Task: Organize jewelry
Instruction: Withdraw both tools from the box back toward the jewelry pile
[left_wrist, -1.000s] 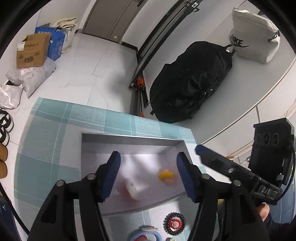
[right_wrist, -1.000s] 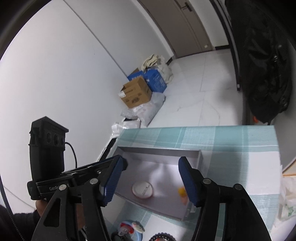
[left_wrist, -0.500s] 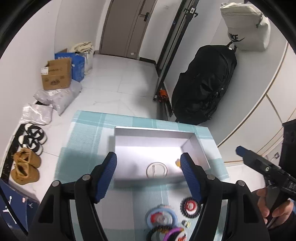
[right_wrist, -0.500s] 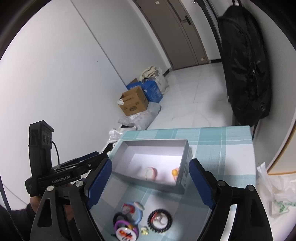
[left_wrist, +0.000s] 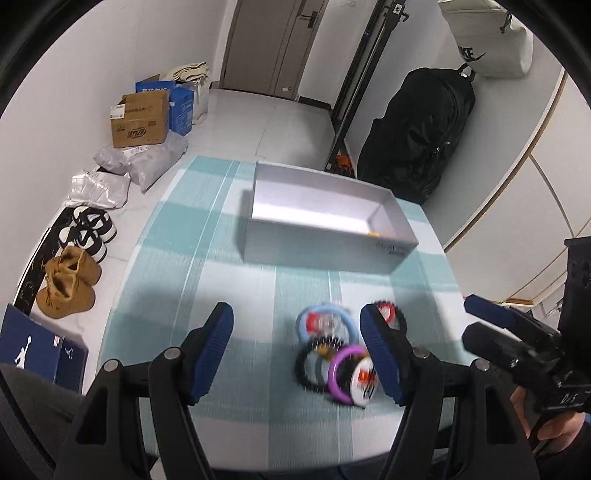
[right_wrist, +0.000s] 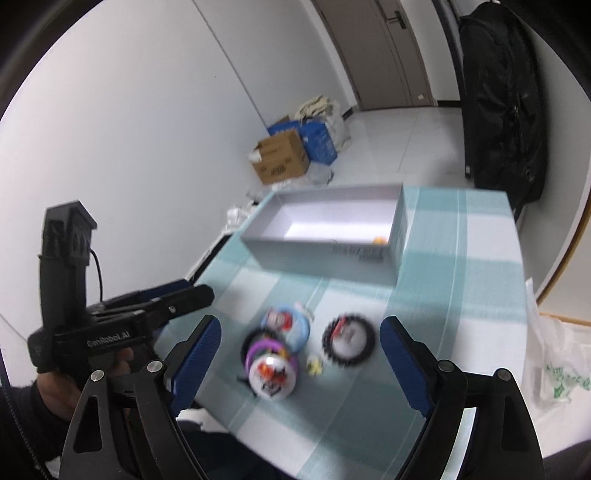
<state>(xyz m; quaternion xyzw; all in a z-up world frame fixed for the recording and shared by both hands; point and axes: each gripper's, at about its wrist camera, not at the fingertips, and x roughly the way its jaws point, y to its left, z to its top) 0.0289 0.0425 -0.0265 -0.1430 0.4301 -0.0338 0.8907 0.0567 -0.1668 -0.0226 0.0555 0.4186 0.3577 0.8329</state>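
Grey open cardboard box on the teal-checked surface holds one small yellow piece; several ring-shaped jewelry pieces remain outside it. Left gripper and right gripper: fingers wide apart, holding nothing.

Left black hand-held gripper with blue ribbed finger pads: fingers spread wide, nothing between them, raised above the worktop and angled down. Seen from the right wrist camera, same left hand-held gripper at the left edge, fingers pointing right, gripped from below by a bare left hand in a dark sleeve. Right black hand-held gripper with blue ribbed finger pads: fingers likewise wide apart, empty, tilted down. In the left wrist view, right hand-held gripper at the right edge, right hand wrapped round its handle.
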